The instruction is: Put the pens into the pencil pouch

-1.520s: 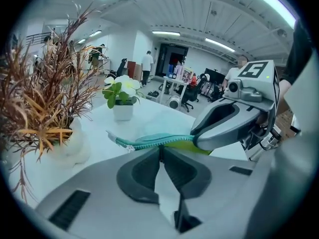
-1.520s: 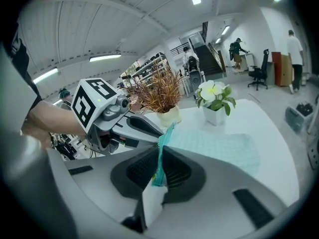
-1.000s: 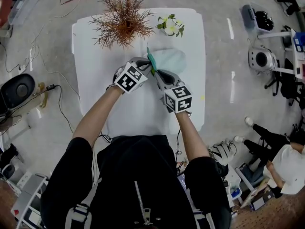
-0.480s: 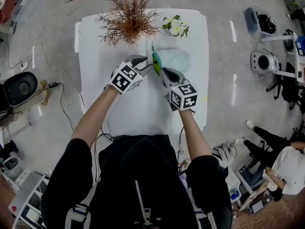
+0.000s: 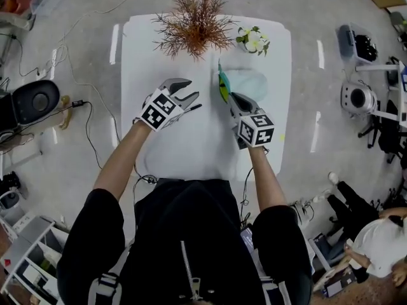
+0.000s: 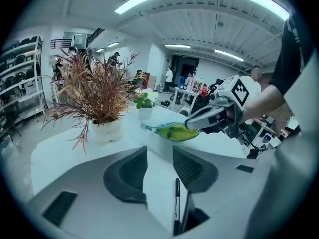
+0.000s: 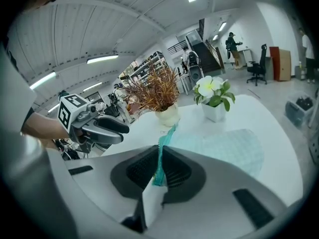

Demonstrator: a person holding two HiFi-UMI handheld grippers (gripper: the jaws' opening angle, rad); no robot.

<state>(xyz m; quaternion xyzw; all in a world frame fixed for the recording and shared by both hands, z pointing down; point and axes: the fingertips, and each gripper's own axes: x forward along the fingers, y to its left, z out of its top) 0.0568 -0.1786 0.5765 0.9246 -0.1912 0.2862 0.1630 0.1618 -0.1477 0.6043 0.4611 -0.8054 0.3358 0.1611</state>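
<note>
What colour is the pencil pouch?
The pencil pouch is pale mint, teal-edged; best in right gripper view.

Lab workspace: storage racks point(image 6: 20, 76), floor cables point(image 5: 80, 103) (strip lights point(image 6: 139, 0) overhead)

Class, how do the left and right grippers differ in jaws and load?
The left gripper: jaws just opening, apart, a black pen ungripped between them; the right gripper: jaws clamped on the pouch edge. The left is clear of the pouch; the right touches it. Both carry marker cubes.

Pen point(image 6: 176, 203) lower end hidden behind left gripper point(image 6: 159, 154) body; pencil pouch point(image 5: 249, 83) contents too small to tell.
</note>
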